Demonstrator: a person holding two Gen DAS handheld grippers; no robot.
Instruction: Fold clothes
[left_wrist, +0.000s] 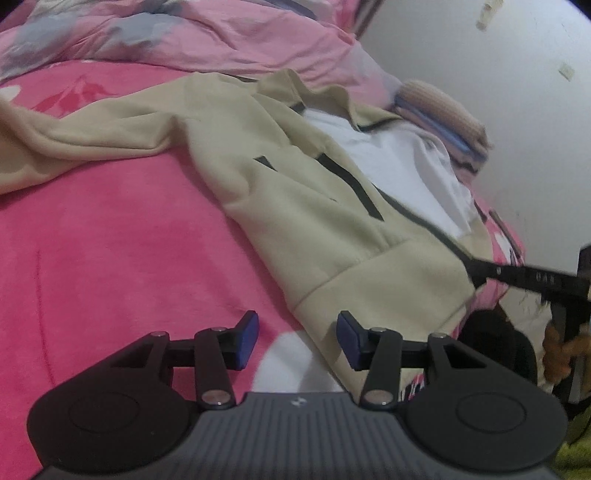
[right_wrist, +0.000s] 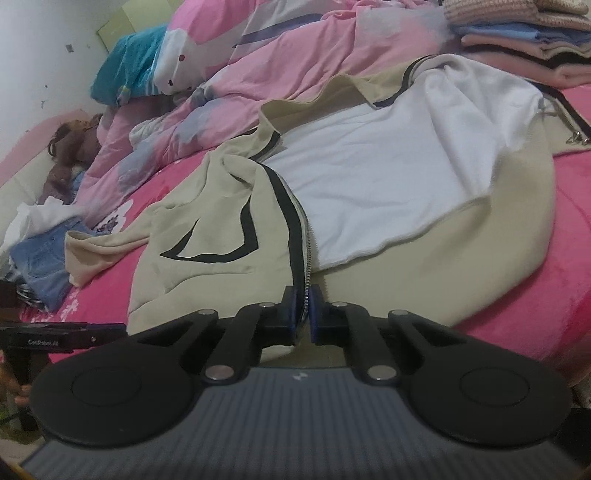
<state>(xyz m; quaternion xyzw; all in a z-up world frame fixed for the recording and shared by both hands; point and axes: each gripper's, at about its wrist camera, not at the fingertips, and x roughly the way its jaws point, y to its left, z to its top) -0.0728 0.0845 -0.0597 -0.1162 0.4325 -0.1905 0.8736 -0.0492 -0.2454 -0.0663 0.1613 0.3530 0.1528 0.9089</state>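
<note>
A beige zip jacket (left_wrist: 306, 206) with black trim and a white lining (right_wrist: 373, 184) lies spread open on a pink bed. My left gripper (left_wrist: 297, 339) is open just above the bed, its right pad beside the jacket's bottom hem, nothing between the pads. My right gripper (right_wrist: 303, 314) is shut on the jacket's zipper edge at the hem (right_wrist: 305, 291). In the left wrist view the right gripper (left_wrist: 476, 271) reaches in from the right and pinches the hem corner. The left gripper (right_wrist: 122, 326) shows at the left edge of the right wrist view.
A pink patterned duvet (right_wrist: 280, 62) is bunched at the back of the bed. A stack of folded clothes (right_wrist: 528, 40) sits at the far right. Denim and white garments (right_wrist: 44, 254) lie at the left. A teal pillow (right_wrist: 129, 70) rests by the white wall.
</note>
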